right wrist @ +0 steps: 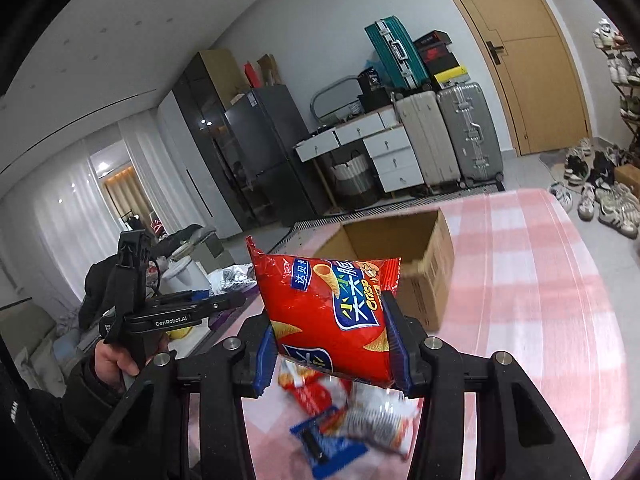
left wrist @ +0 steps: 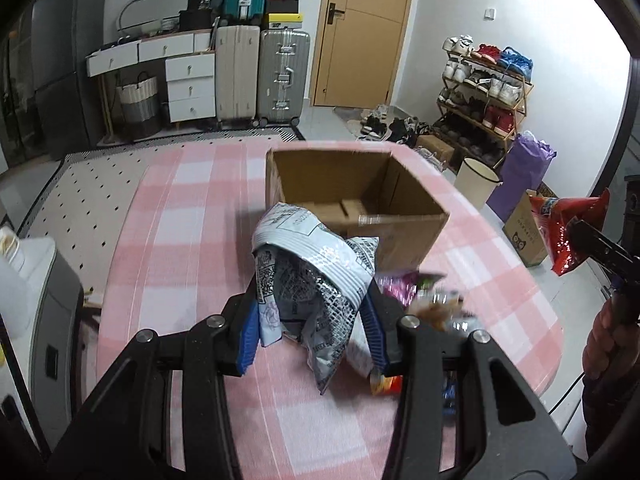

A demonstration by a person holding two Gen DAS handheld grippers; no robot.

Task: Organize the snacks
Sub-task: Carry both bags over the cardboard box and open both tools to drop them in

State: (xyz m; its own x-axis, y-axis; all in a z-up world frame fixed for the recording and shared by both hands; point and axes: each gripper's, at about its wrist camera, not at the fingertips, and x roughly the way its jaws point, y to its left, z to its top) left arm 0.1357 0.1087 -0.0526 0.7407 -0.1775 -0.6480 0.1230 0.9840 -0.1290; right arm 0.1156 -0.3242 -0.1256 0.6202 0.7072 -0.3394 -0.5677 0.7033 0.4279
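2 snack bags lifted near the cardboard box (left wrist: pixel 356 204)

Left hand-held gripper (left wrist: pixel 312 316) clamps a silver bag (left wrist: pixel 316 264); right hand-held gripper (right wrist: pixel 330 344) clamps a red crisp bag (right wrist: pixel 332 312) (both above the table (left wrist: pixel 192 208)).

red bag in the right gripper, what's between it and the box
Nothing. In the right wrist view only bare pink checked cloth lies between the red bag and the box.
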